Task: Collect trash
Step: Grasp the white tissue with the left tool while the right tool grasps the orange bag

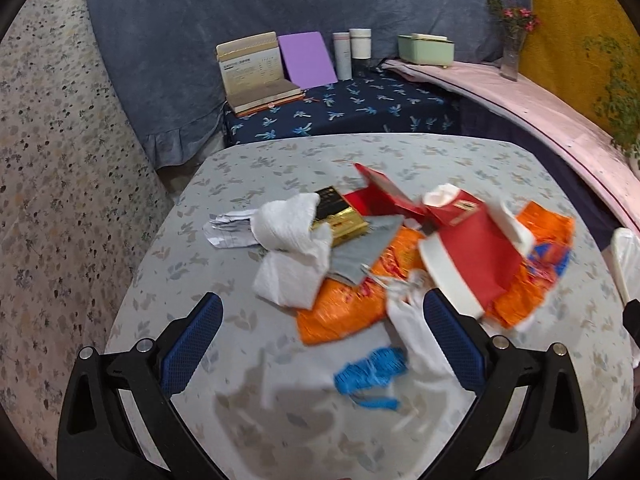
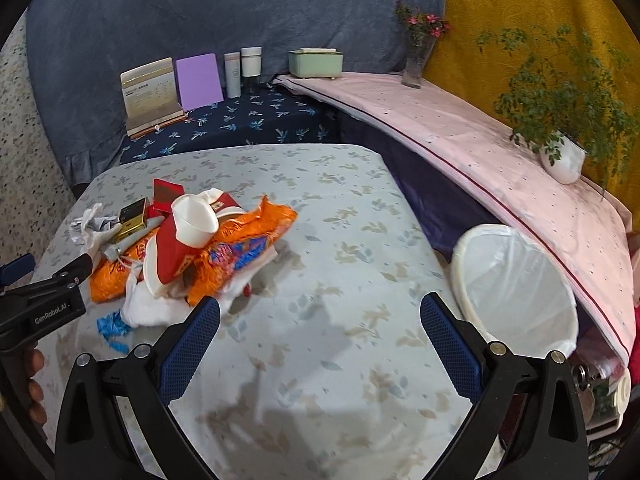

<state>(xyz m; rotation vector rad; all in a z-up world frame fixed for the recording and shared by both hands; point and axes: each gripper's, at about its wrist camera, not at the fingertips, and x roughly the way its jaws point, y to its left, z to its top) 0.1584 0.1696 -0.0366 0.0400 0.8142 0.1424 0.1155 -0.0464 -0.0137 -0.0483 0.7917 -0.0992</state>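
A heap of trash lies on the floral table (image 1: 280,160): crumpled white tissue (image 1: 292,248), a gold and black box (image 1: 340,216), a red paper cup (image 1: 468,256), an orange wrapper (image 1: 344,312) and a blue scrap (image 1: 372,372). My left gripper (image 1: 322,312) stands open just in front of the heap, its right finger beside the cup. In the right wrist view the same heap (image 2: 192,256) sits at left. My right gripper (image 2: 320,316) is open over bare table. A white bin (image 2: 516,288) with a clear liner stands off the table's right edge.
On a dark blue shelf at the back stand an open book (image 1: 256,72), a purple board (image 1: 306,60), two white bottles (image 1: 352,52) and a green box (image 1: 426,50). A pink-covered ledge (image 2: 460,136) carries a flower vase (image 2: 418,60) and a potted plant (image 2: 560,152).
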